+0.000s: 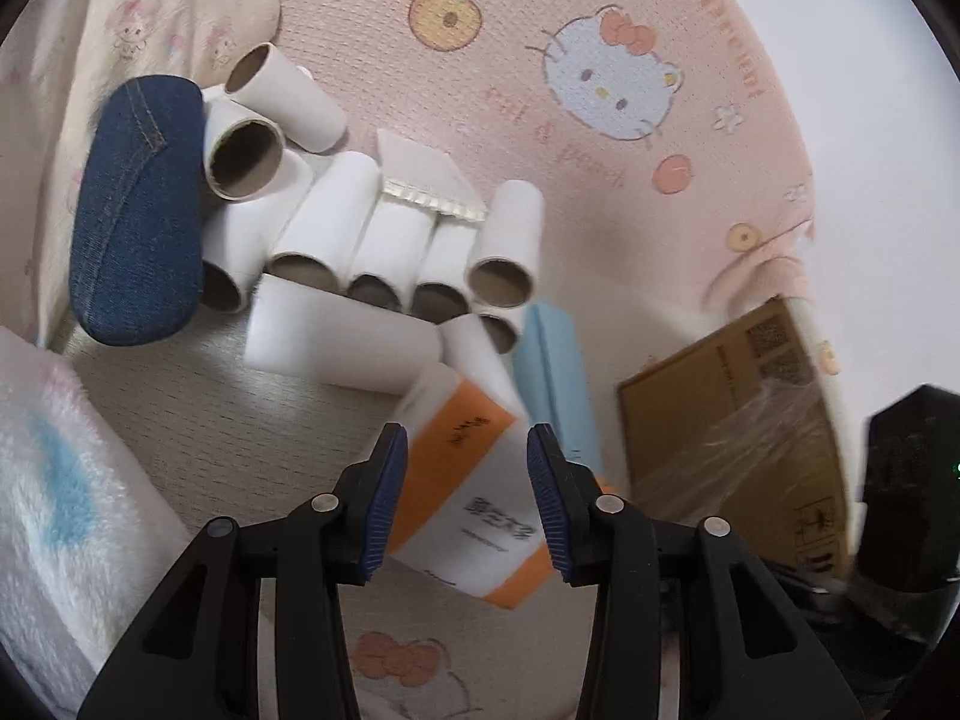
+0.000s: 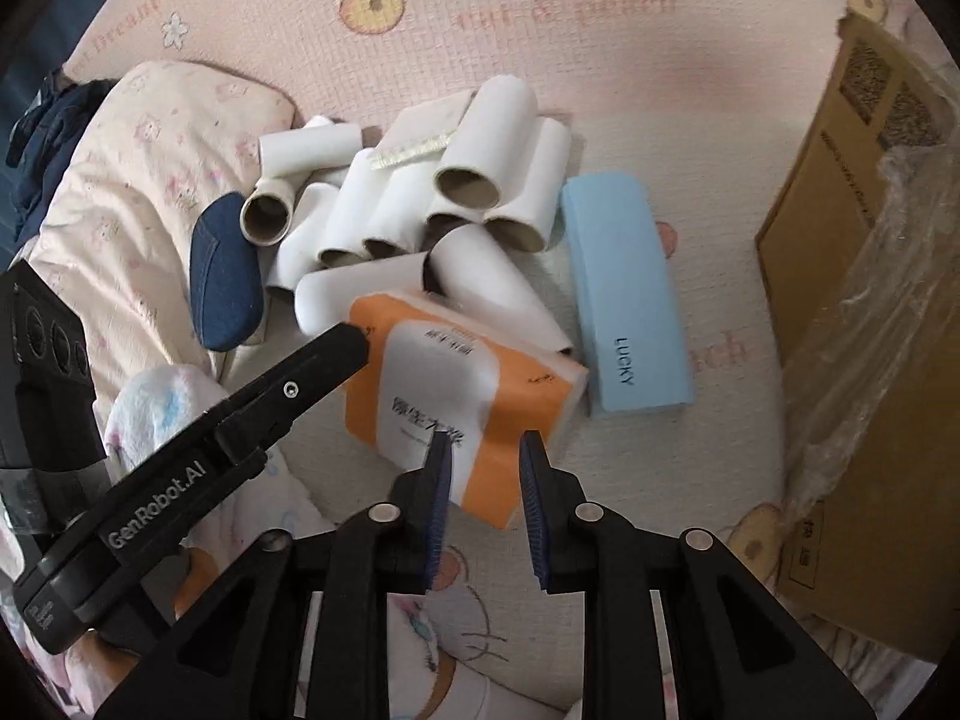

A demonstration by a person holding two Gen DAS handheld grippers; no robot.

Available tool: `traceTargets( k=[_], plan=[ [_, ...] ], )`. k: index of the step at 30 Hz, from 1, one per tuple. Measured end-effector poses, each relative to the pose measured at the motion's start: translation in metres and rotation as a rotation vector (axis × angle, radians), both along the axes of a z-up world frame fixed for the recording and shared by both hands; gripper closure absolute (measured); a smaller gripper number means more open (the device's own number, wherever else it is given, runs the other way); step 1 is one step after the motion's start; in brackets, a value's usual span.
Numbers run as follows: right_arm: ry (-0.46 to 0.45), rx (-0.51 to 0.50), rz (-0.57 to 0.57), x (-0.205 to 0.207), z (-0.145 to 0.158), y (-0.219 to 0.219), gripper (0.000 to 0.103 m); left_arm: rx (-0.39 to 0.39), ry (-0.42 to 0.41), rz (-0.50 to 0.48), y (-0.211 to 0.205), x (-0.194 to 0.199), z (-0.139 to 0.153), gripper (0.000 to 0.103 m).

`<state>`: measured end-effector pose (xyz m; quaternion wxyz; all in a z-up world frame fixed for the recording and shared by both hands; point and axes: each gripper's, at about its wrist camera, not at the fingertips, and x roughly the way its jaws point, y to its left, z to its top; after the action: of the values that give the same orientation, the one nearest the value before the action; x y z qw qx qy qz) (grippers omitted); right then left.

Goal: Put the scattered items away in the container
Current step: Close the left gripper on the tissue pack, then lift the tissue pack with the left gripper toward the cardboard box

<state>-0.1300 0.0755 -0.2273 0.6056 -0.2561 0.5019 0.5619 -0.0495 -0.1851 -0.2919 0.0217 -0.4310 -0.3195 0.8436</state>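
Tools: left tool (image 1: 467,498) straddles the orange-and-white tissue pack (image 1: 474,480) with pads parted and, as far as the views show, not pressing it; right tool (image 2: 483,504) hangs over the pack's near corner, jaws narrow but empty. Pack lies on the pink play mat (image 2: 630,60), touching the heap of cardboard tubes (image 2: 420,204), beside the blue case (image 2: 624,294), with the cardboard box (image 2: 852,276) to the right. Likely light, soft and slick-wrapped; best pinched across its short sides.
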Motion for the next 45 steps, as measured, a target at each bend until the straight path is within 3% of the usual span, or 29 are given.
traceTargets(
  k=[3, 7, 13, 18, 21, 25, 31, 34, 38, 45],
  plan=[
    [0.002, 0.020, -0.020, 0.004, 0.002, -0.004, 0.079, -0.028, -0.033, -0.004, 0.002, -0.006, -0.004, 0.050],
    [0.015, 0.026, -0.049, 0.006, -0.005, -0.007, 0.056, -0.058, -0.063, -0.040, 0.009, -0.014, -0.010, 0.043],
    [0.067, 0.021, -0.067, 0.007, -0.029, -0.003, 0.054, -0.016, -0.097, -0.053, 0.004, -0.021, -0.020, 0.043],
    [-0.003, 0.046, -0.076, 0.001, -0.039, -0.001, 0.054, 0.059, -0.104, -0.068, -0.003, -0.025, -0.024, 0.043],
    [0.085, 0.052, -0.117, 0.007, -0.047, -0.002, 0.054, 0.017, -0.123, -0.095, 0.003, -0.028, -0.025, 0.043],
    [0.132, 0.042, -0.134, 0.008, -0.053, -0.003, 0.054, -0.028, -0.121, -0.121, 0.010, -0.029, -0.024, 0.043],
    [0.053, 0.058, -0.104, -0.002, -0.046, -0.006, 0.055, 0.051, -0.181, -0.189, 0.008, -0.031, -0.027, 0.043],
    [0.003, 0.069, -0.091, -0.003, -0.035, -0.009, 0.055, 0.044, -0.208, -0.250, 0.015, -0.029, -0.025, 0.043],
    [-0.084, 0.024, -0.028, -0.007, -0.024, -0.014, 0.055, 0.109, -0.236, -0.303, 0.019, -0.023, -0.028, 0.045],
    [0.014, -0.035, -0.075, 0.003, -0.049, -0.023, 0.055, -0.034, -0.268, -0.334, 0.036, -0.022, -0.035, 0.045]
  ],
)
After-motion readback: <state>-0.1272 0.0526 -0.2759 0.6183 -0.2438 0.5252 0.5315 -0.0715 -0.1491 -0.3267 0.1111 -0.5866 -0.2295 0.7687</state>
